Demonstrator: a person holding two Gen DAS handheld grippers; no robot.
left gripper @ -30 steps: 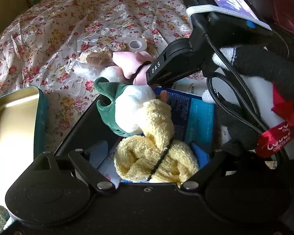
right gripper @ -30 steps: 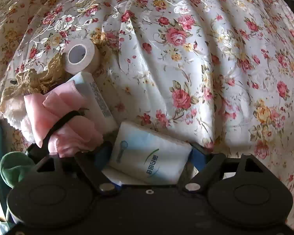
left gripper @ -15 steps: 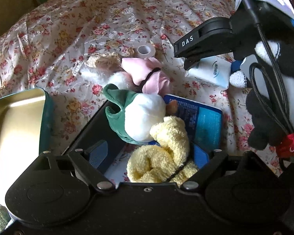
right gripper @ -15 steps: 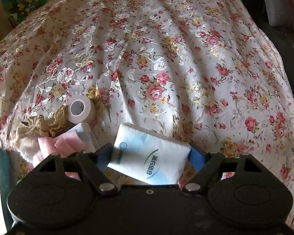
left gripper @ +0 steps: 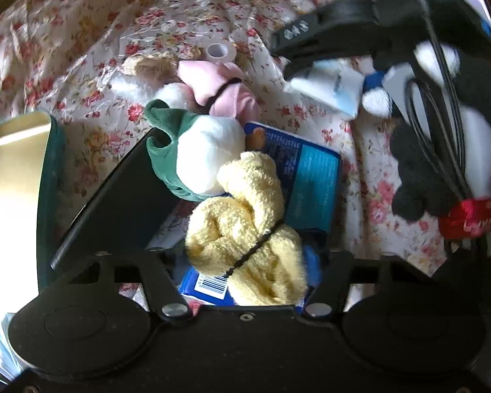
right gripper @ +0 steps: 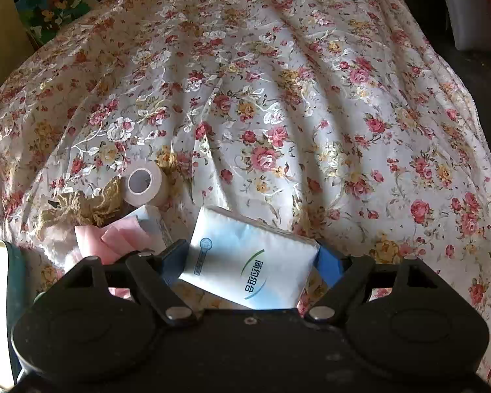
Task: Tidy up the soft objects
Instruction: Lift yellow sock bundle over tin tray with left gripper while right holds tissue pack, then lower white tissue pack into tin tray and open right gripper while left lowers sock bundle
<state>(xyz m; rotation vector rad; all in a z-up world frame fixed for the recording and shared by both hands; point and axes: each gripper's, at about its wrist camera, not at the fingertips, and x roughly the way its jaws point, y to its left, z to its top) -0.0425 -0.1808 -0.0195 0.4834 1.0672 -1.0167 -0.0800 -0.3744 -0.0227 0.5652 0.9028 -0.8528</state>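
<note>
My left gripper (left gripper: 245, 255) is shut on a yellow rolled towel (left gripper: 245, 226) bound with a black band, held over a blue packet (left gripper: 311, 177) and a green-and-white plush (left gripper: 193, 160). A pink rolled cloth (left gripper: 222, 91) lies behind them. My right gripper (right gripper: 252, 262) is shut on a white tissue pack (right gripper: 248, 258) and holds it above the floral cloth. The right gripper also shows in the left wrist view (left gripper: 360, 85), lifted at upper right with the pack (left gripper: 330, 85).
A floral cloth (right gripper: 278, 98) covers the surface. A tape roll (right gripper: 144, 183), tan lace (right gripper: 81, 206) and a second white pack (right gripper: 150, 219) lie at left. An open green tin (left gripper: 13, 170) sits left. A black-and-white plush (left gripper: 458, 150) with a red ribbon is at right.
My right gripper has lifted the tissue pack up and away from the pile. My left gripper has pulled back slightly with the yellow towel in it.
</note>
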